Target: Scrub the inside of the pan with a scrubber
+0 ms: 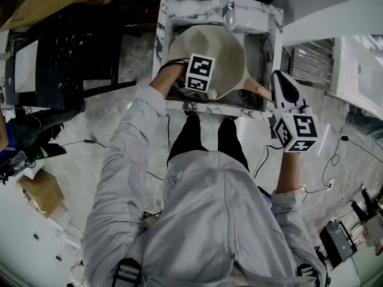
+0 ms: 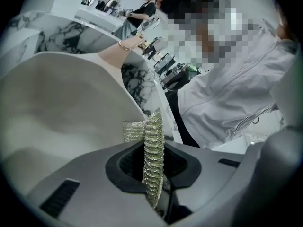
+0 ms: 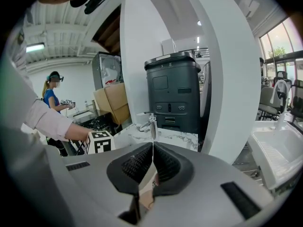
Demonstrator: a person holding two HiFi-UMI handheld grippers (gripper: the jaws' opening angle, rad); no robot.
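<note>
A beige pan (image 1: 218, 52) lies tilted in the marble sink (image 1: 179, 11); its pale inside (image 2: 61, 93) fills the left of the left gripper view. My left gripper (image 1: 199, 76) hangs over the pan's near rim, shut on a silvery mesh scrubber (image 2: 152, 160) that stands up between its jaws (image 2: 154, 171). The scrubber's top reaches the pan's edge. My right gripper (image 1: 286, 94) is at the pan's wooden handle (image 1: 257, 89). Its jaws (image 3: 152, 162) are closed, and a tan piece of the handle (image 3: 147, 200) shows low between them.
A chrome faucet (image 1: 227, 8) stands at the sink's far rim. A dark bin (image 3: 175, 91) and a white pillar (image 3: 222, 70) stand beyond the counter. Cardboard boxes (image 3: 113, 103) and another person (image 3: 52, 96) are off to the left. Cables lie on the floor (image 1: 90, 141).
</note>
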